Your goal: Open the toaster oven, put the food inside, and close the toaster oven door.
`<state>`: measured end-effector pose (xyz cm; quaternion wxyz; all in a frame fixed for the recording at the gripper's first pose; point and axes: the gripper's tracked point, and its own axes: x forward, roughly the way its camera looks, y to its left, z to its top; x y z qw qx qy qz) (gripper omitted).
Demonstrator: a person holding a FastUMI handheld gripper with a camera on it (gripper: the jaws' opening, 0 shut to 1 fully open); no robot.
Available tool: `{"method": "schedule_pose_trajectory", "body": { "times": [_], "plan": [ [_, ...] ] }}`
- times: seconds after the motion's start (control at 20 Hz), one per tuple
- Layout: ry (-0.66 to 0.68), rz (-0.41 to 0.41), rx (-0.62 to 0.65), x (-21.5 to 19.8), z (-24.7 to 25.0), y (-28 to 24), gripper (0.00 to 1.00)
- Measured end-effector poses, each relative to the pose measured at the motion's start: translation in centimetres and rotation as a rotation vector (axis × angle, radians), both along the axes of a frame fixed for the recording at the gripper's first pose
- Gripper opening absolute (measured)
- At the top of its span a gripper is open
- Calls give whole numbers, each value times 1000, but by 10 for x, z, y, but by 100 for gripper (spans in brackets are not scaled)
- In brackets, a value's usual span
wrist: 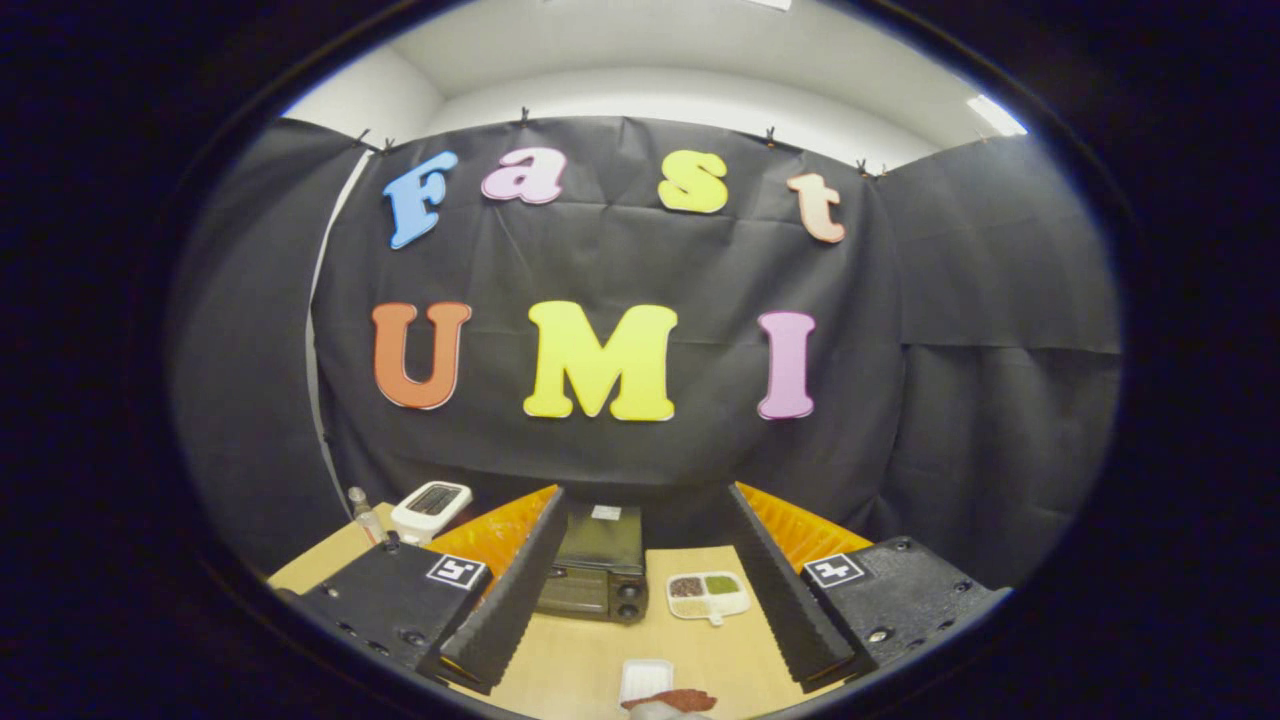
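Note:
A dark toaster oven stands on the wooden table beyond my fingers, its door up and closed. The left finger covers its left edge. My gripper is open and hovers well above the table with nothing between its fingers. Close below the gripper, near the table's front, lies a small white tray with a reddish-brown piece of food partly on it.
To the right of the oven sits a white divided dish holding dark and green fillings. A white pop-up toaster and a small clear bottle stand at the table's far left. Black cloth walls close in the booth behind.

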<state>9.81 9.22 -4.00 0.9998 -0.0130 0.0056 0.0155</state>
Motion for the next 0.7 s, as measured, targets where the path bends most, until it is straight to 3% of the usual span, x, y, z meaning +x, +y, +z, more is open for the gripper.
{"method": "schedule_pose_trajectory", "body": {
  "times": [0.15,0.5,0.7],
  "plan": [
    [21,33,41,46,-24,42,100],
    [170,-11,117,149,-140,105,100],
    [264,-13,103,185,-199,128,100]
  ]
}}
